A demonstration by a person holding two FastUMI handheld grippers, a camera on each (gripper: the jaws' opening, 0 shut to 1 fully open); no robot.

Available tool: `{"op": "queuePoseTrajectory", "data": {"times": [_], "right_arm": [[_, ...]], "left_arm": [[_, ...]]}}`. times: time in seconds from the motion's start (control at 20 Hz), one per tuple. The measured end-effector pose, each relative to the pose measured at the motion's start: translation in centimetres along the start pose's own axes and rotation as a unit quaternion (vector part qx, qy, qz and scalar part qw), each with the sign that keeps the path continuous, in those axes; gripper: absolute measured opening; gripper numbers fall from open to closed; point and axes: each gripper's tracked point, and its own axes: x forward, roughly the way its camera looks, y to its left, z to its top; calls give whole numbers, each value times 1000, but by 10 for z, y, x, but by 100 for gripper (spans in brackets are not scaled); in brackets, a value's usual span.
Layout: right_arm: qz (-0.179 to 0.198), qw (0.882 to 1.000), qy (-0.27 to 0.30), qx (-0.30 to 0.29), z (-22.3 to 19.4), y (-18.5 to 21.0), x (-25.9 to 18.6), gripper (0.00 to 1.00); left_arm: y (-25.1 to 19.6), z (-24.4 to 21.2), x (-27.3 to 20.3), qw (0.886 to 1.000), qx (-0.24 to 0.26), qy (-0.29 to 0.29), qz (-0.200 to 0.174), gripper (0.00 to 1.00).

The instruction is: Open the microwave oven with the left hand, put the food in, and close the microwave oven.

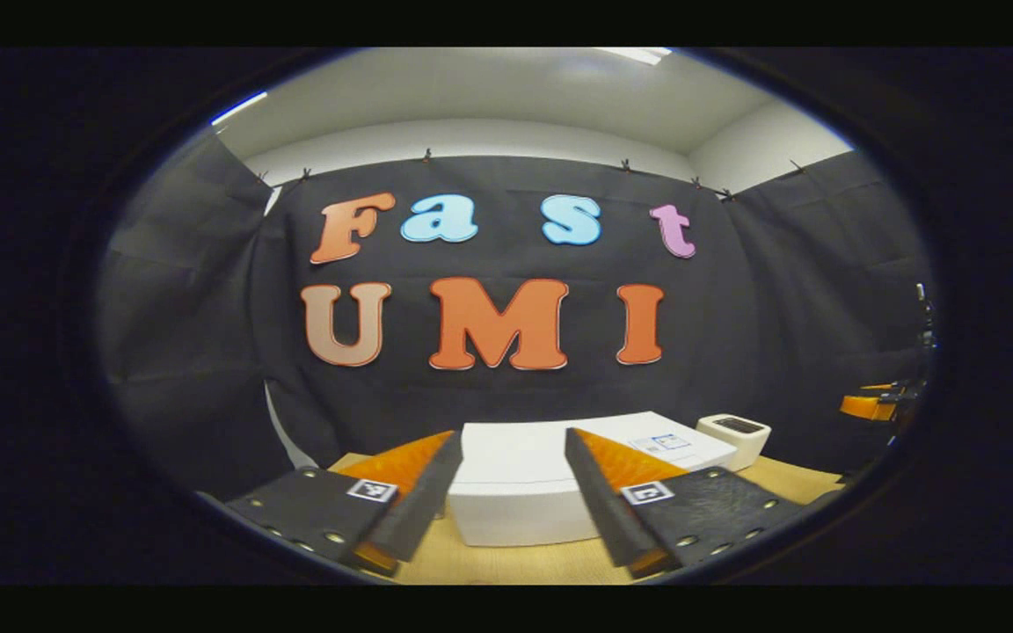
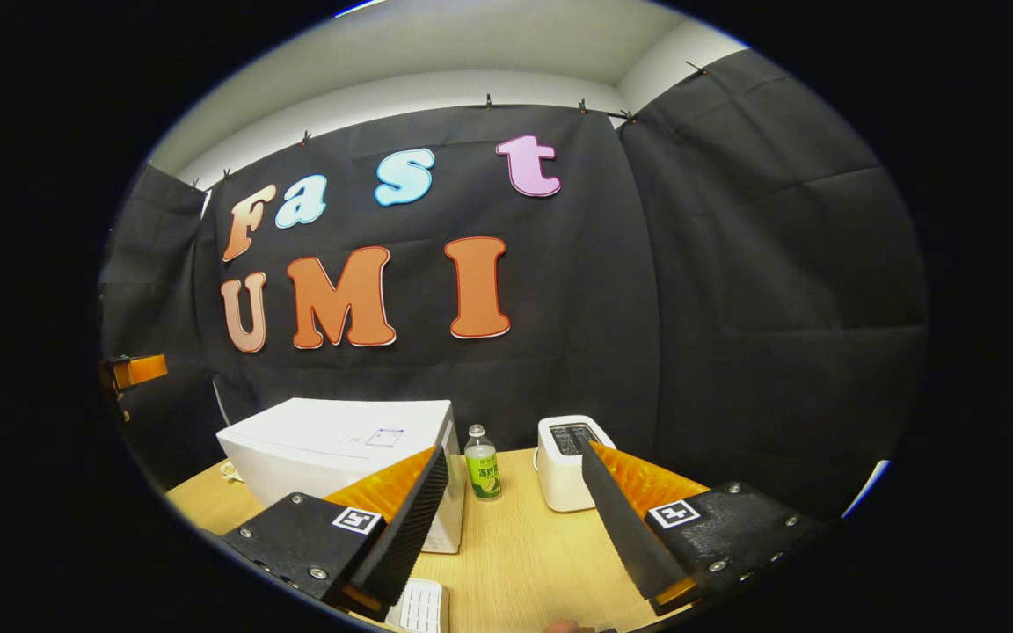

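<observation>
Left gripper (image 1: 506, 492): my jaws are spread wide and hold nothing, hovering before the microwave oven (image 1: 550, 479).
Right gripper (image 2: 515, 519): jaws spread too, empty.
Microwave oven: white, door closed, on the wooden worktop (image 2: 524, 563).
Beside it: a small bottle (image 2: 481, 463), then a white toaster (image 2: 566, 475).

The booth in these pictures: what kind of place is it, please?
Probably a staged kitchen corner for recording: a white microwave oven, a toaster and a small bottle stand on a wooden table before black cloth walls.

Matt white microwave oven (image 2: 339, 440) on a smooth light wood-grain table (image 2: 515, 545).
</observation>
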Motion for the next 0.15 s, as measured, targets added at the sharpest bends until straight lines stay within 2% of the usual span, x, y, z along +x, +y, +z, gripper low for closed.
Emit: {"op": "queuePoseTrajectory", "data": {"times": [0.05, 0.15], "right_arm": [[0, 1000, 0, 0, 1, -1, 0, 95], [2, 1000, -2, 6, 3, 0, 0, 95]], "left_arm": [[-6, -2, 2, 1000, -1, 4, -7, 93], [-14, -2, -3, 1000, -11, 10, -20, 92]]}}
